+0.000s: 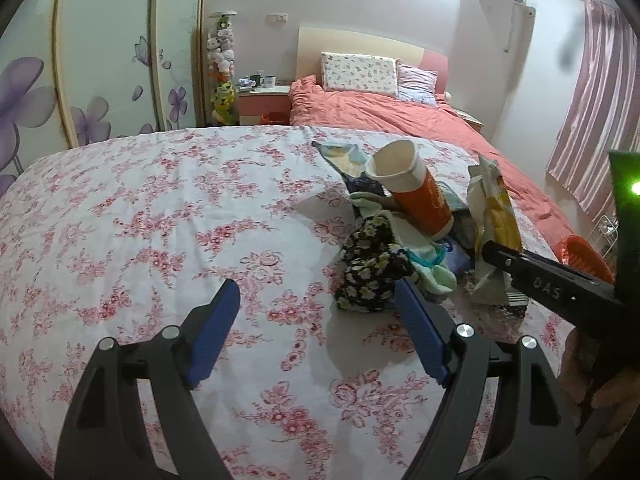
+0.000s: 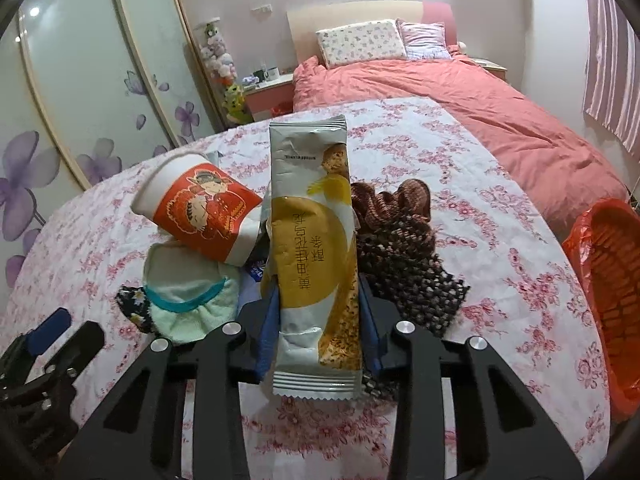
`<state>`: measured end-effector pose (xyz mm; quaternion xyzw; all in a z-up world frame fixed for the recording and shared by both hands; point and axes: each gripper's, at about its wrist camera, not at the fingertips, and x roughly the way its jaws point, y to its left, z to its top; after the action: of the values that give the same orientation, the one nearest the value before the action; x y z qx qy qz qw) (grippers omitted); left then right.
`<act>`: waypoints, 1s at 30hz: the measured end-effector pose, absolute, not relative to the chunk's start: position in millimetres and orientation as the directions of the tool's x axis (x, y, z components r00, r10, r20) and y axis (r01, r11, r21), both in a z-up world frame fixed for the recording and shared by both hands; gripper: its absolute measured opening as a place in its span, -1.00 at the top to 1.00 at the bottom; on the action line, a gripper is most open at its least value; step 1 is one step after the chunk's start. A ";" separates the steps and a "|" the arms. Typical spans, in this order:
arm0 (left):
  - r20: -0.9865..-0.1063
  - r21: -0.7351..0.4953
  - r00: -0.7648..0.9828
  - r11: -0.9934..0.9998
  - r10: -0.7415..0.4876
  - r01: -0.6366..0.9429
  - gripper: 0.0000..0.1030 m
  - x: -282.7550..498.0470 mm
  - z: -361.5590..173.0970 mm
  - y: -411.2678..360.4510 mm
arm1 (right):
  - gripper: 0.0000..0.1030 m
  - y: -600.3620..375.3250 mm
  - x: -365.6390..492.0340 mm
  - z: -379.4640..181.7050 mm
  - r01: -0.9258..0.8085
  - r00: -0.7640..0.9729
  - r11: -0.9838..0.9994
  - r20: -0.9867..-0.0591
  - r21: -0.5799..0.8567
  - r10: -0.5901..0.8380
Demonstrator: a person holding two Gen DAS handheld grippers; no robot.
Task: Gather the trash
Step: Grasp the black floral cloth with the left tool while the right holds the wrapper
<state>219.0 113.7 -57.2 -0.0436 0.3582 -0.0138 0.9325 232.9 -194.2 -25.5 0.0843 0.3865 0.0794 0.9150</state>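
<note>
My right gripper (image 2: 318,300) is shut on a grey and yellow snack wrapper (image 2: 314,240), held upright above the floral bedspread (image 2: 500,240). The wrapper also shows in the left wrist view (image 1: 494,220) with the right gripper's black finger on it. An orange and white paper cup (image 2: 200,212) lies tilted on a pile of cloths; it also shows in the left wrist view (image 1: 416,188). Another snack bag (image 1: 344,156) lies behind the cup. My left gripper (image 1: 318,300) is open and empty, low over the bedspread (image 1: 160,220), left of the pile.
An orange basket lined with a red bag (image 2: 612,288) stands at the bed's right edge. A dark flowered cloth (image 1: 372,264), pale green socks (image 2: 184,300) and a brown knitted cloth (image 2: 404,248) lie in the pile. A coral duvet (image 2: 480,108) and pillows lie beyond.
</note>
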 end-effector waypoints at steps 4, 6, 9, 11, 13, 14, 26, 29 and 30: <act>-0.666 -0.099 0.741 0.995 -0.080 0.018 -0.52 221.2 -55.6 103.5 | 0.30 -203.1 224.0 -17.5 -0.078 0.704 0.969 -0.676 0.233 0.219; -0.664 -0.100 0.743 0.995 -0.088 0.028 -0.52 222.7 -54.1 98.1 | 0.30 -207.1 220.6 -14.2 -0.077 0.712 0.968 -0.666 0.239 0.221; -0.663 -0.097 0.743 0.995 -0.093 0.037 -0.52 227.0 -53.7 91.1 | 0.30 -214.6 216.1 -10.6 -0.068 0.724 0.968 -0.656 0.242 0.214; -0.667 -0.096 0.739 0.995 -0.093 0.038 -0.49 229.8 -55.8 88.7 | 0.30 -220.1 213.7 -9.7 -0.061 0.728 0.969 -0.653 0.240 0.208; -0.672 -0.090 0.734 0.995 -0.094 0.046 -0.38 231.7 -58.8 87.2 | 0.30 -224.1 212.4 -10.4 -0.054 0.729 0.970 -0.654 0.238 0.201; -0.676 -0.083 0.731 0.995 -0.096 0.053 -0.35 232.6 -60.4 85.5 | 0.30 -225.4 212.4 -11.4 -0.051 0.728 0.970 -0.656 0.239 0.200; -0.732 -0.079 0.668 0.991 -0.132 0.109 0.34 258.4 -86.5 77.0 | 0.30 -229.9 214.1 -19.3 -0.035 0.716 0.968 -0.670 0.247 0.197; -0.727 -0.106 0.668 0.987 -0.160 0.121 0.68 259.6 -84.4 81.0 | 0.30 -232.2 212.7 -19.8 -0.035 0.717 0.969 -0.670 0.246 0.196; -0.723 -0.111 0.671 0.986 -0.164 0.122 0.74 258.3 -83.0 83.1 | 0.30 -232.9 211.8 -20.0 -0.034 0.717 0.968 -0.669 0.247 0.196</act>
<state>258.3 83.1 -83.0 -0.0267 0.3980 -0.0782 0.9137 211.8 -232.9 -20.0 0.1089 0.3712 0.0625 0.9200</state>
